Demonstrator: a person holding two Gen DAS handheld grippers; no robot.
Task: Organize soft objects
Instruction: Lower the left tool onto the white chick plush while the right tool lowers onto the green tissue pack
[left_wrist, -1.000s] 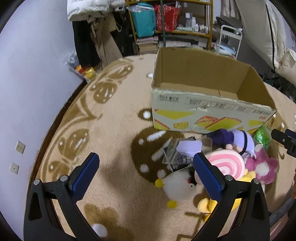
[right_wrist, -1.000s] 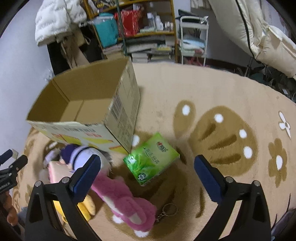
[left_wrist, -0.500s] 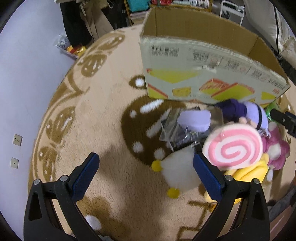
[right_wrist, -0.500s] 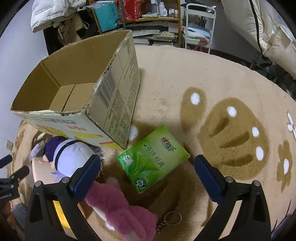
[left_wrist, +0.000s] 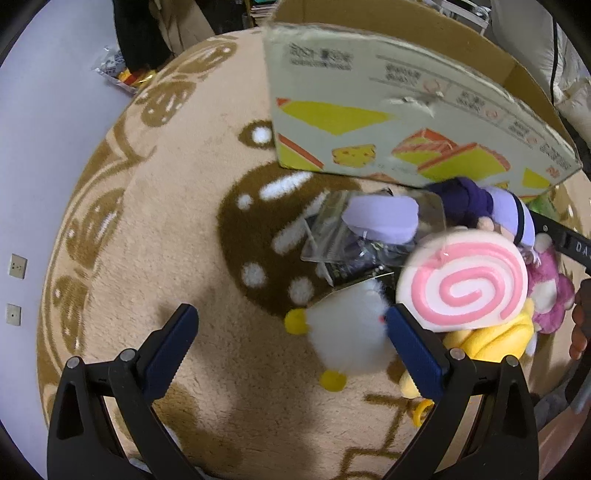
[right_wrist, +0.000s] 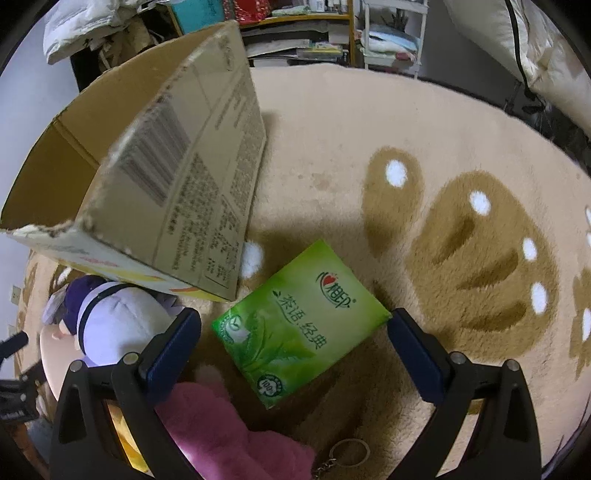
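We judge the step in hand to be a first pick: the right hand-held gripper (right_wrist: 293, 341), jaws wide apart and empty, frames the green tissue pack (right_wrist: 300, 328) lying on the carpet (right_wrist: 424, 147) just beside the cardboard box (right_wrist: 177, 177), so we should lower squarely and close across its narrow width. The left hand-held gripper (left_wrist: 291, 345), likewise spread and empty, hovers tilted down over the white plush chick (left_wrist: 347, 338) beside the pink swirl cushion (left_wrist: 463, 280).

Under me lies a beige plush rug (left_wrist: 207, 229) with brown paw and leaf patterns dotted white. Along the left of my left view runs a pale lilac wall (left_wrist: 40, 122) with two small outlet plates (left_wrist: 18, 266). At the top of my right view stand a wooden shelf unit (right_wrist: 295, 33) stacked with books and a white wire rack (right_wrist: 391, 40).
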